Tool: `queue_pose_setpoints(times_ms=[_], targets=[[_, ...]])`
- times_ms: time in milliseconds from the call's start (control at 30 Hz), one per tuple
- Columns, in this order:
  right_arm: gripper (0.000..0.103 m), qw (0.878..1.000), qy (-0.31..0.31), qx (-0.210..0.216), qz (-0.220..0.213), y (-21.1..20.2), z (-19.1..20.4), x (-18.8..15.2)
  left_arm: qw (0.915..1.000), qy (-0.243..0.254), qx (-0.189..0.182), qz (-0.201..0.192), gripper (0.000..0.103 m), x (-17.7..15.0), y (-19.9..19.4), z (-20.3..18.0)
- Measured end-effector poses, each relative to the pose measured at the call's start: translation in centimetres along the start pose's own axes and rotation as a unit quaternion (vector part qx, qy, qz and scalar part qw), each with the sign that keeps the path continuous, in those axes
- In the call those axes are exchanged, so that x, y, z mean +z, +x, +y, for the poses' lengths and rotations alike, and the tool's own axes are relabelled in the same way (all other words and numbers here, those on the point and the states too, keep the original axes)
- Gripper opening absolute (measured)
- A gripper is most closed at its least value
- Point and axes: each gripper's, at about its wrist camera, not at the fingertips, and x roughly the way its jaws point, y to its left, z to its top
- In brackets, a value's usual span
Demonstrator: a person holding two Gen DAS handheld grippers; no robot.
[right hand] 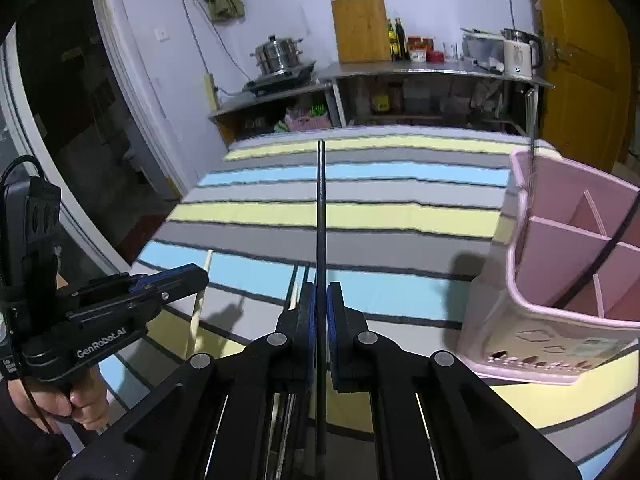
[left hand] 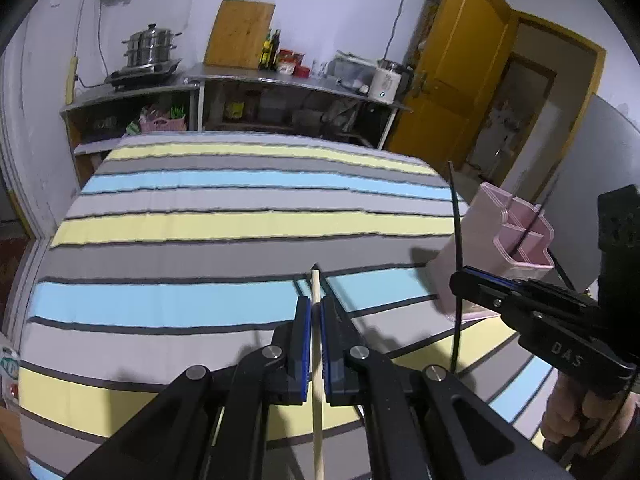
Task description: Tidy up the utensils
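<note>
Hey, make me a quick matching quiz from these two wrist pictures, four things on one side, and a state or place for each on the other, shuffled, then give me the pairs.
Things:
1. left tool
2. right tool
3. pink utensil holder
4. steel steamer pot

States or places:
A. stands on the striped cloth, with dividers inside
B. shut on a pale wooden chopstick
C. sits on the cooktop on the far shelf
D. shut on a thin black chopstick

Pairs: 1-B, 2-D, 3-A, 4-C
</note>
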Motion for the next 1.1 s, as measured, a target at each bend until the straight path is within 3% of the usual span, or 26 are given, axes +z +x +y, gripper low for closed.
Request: queue_pose_setpoints(times_ms=[633,967,1100], targets=[[0.006,0.998,0.015,0.001,-0.056,-5.9,-1.0,0.4,0.9976,0.034,-0.036,-0.048,0.004,1.9,-7.8,-4.0],[0.006,0.997,0.025,-0.008,-0.077,-8.3,-2.0,0.3,0.9966,0.050,-0.038,-0.054,0.000,2.3,-8.4,-5.7],[0.005,0.997,0.028,-0.010,-0.075,-8.4,-2.0,-0.1,0.9985,0.022,-0.024,-0.044,0.000,2.1,-7.1,-3.9]])
